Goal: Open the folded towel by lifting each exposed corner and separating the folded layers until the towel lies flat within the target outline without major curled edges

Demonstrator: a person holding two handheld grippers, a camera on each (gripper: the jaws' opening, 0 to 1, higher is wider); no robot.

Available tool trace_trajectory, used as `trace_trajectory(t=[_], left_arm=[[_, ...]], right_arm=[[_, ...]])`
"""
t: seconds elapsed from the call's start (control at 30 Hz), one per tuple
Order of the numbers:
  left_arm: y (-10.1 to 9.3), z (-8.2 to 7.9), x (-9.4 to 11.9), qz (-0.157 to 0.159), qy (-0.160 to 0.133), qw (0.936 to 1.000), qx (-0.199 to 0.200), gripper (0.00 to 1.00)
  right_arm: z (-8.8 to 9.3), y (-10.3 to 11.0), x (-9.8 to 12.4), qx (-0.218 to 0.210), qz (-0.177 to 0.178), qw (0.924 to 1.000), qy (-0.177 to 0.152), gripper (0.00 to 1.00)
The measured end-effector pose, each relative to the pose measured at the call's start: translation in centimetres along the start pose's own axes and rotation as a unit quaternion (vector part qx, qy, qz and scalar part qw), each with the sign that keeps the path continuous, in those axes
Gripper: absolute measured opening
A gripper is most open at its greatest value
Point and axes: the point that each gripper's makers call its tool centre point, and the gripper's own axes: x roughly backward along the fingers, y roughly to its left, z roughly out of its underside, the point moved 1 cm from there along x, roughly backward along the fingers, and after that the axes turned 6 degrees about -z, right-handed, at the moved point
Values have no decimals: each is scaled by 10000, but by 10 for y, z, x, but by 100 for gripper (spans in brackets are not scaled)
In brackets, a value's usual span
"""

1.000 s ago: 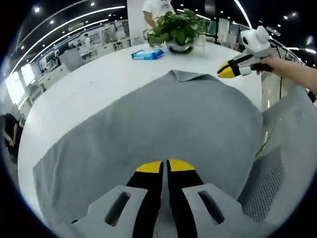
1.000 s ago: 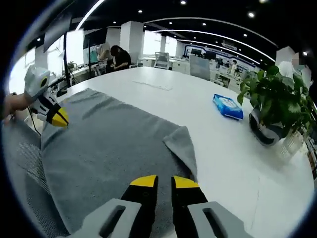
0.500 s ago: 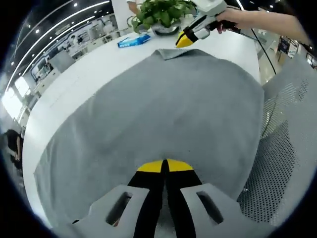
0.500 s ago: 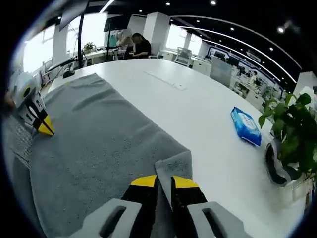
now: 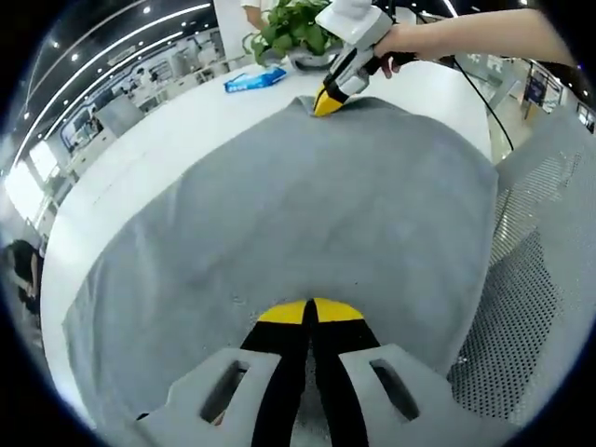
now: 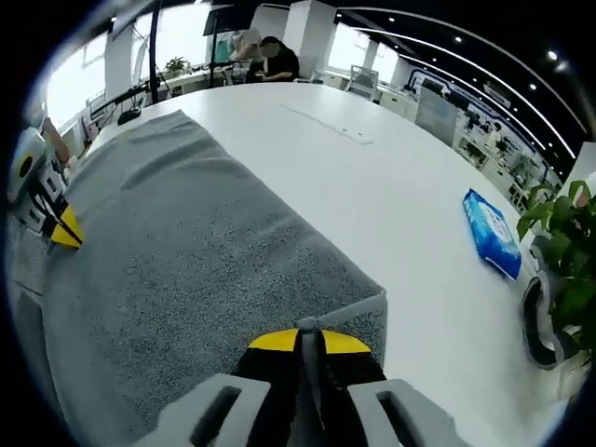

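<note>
My right gripper (image 6: 309,341) pinches the towel's (image 6: 196,270) folded corner; my left gripper (image 5: 310,312), at 6 o'clock, clamps its near edge.

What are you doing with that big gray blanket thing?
It's a gray towel spread on a white table, and a person is unfolding it with two hand-held grippers. The right hand-held gripper is pinching the folded-over corner at the far end. The left hand-held gripper is shut at the near edge, over the towel. A blue wipes pack and a potted plant sit beyond.
</note>
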Motion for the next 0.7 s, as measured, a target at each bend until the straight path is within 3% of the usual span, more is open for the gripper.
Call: trace_trajectory(t=[0.13,0.23,0.37,0.47,0.7], left_arm=[[0,0,1,-1,-18,10000,9,1],[0,0,1,1,-22,10000,46,1],[0,1,1,8,-23,10000,51,1],[0,1,1,11,-23,10000,42,1],[0,1,1,34,-29,10000,75,1]], right_arm=[[-1,-3,3,48,106,9999,22,0],[-12,-8,14,-345,138,9986,-366,0],[-16,-36,38,-608,508,9947,-659,0],[-10,-56,53,-924,739,9901,-758,0],[16,-81,55,-1257,1066,9849,-529,0]])
